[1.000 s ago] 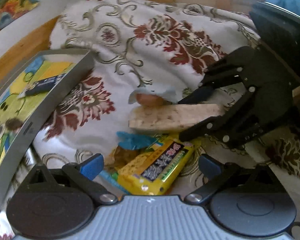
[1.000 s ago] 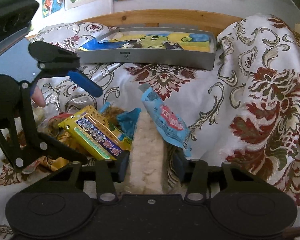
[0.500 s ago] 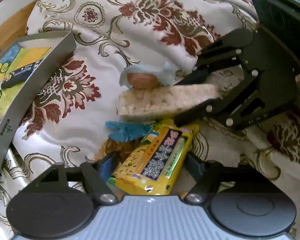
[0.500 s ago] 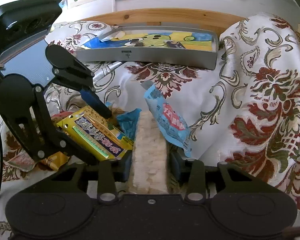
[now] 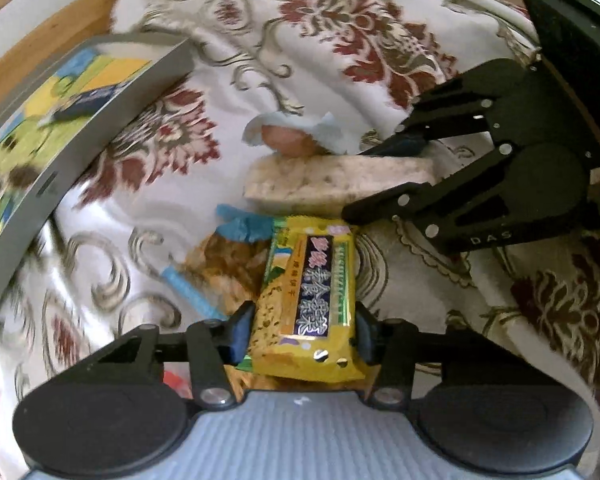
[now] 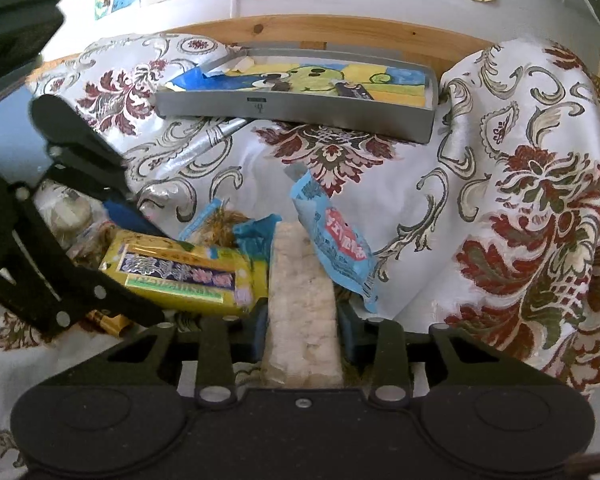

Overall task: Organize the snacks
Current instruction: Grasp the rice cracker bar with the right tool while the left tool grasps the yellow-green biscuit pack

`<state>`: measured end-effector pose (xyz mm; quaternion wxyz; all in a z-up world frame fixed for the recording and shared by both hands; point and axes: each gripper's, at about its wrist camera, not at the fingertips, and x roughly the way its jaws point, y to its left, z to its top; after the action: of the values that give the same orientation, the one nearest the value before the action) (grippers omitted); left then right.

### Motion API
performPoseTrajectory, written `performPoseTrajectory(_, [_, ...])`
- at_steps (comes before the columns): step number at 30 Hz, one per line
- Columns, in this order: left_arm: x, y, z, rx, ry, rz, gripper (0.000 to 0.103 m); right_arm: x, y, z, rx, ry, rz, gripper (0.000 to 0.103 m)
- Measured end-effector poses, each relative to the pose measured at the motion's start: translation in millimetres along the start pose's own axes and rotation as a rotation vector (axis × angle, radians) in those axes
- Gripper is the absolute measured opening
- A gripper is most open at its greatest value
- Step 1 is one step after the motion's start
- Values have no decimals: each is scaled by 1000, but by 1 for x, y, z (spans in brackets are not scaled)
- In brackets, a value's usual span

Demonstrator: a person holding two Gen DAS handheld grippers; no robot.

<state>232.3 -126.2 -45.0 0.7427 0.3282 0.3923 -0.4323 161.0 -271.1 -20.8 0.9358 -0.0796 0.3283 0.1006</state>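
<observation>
Two grippers, each clamped on its own snack. The left gripper pinches the near end of a yellow bar between its blue pads; the right gripper squeezes a pale rice cake by its long sides. Both snacks lie in a small heap on the cloth, the bar just beside the cake, with a blue packet leaning against the cake's far end. The grey tray sits well behind the heap, near the wooden edge.

To lift cleanly, I would raise each snack straight up before swinging toward the tray — the pieces touch, and a sideways pull may drag loose wrappers along.

The bar's foil looks slick and crinkly, so a grip further in would likely hold better. The cake seems brittle and grainy — gentle pressure only. The cloth is glossy, rumpled brocade.
</observation>
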Motion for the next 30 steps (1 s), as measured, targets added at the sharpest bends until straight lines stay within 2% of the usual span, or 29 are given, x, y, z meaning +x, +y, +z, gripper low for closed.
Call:
performPoseTrajectory(5, [-3,-11,-13,-177,2,81,53,-3,1,-1,-2,17,3,36])
performPoseTrajectory(8, [-2,-15,-15,-213,-2,111,60,-1,1,-2,2,26,-1,39])
performPoseTrajectory(13, [1,-21,-8,-191,-15,140,75,0,1,-5,9,17,0,42])
performPoseTrajectory(21, [14,-39,1,-28,-31,212,81,1,-2,-4,16,11,-1,44])
performPoseTrajectory(24, [16,-39,2,-5,-36,213,81,2,-3,-4,20,10,1,44])
performPoseTrajectory(26, [16,-38,3,-2,-42,202,76,1,-3,-4,22,9,1,45])
performPoseTrajectory(28, [16,-36,3,-2,-43,200,64,1,-2,-4,23,8,2,45])
performPoseTrajectory(30, [17,-34,3,-6,-40,200,60,1,-2,-4,24,6,2,45])
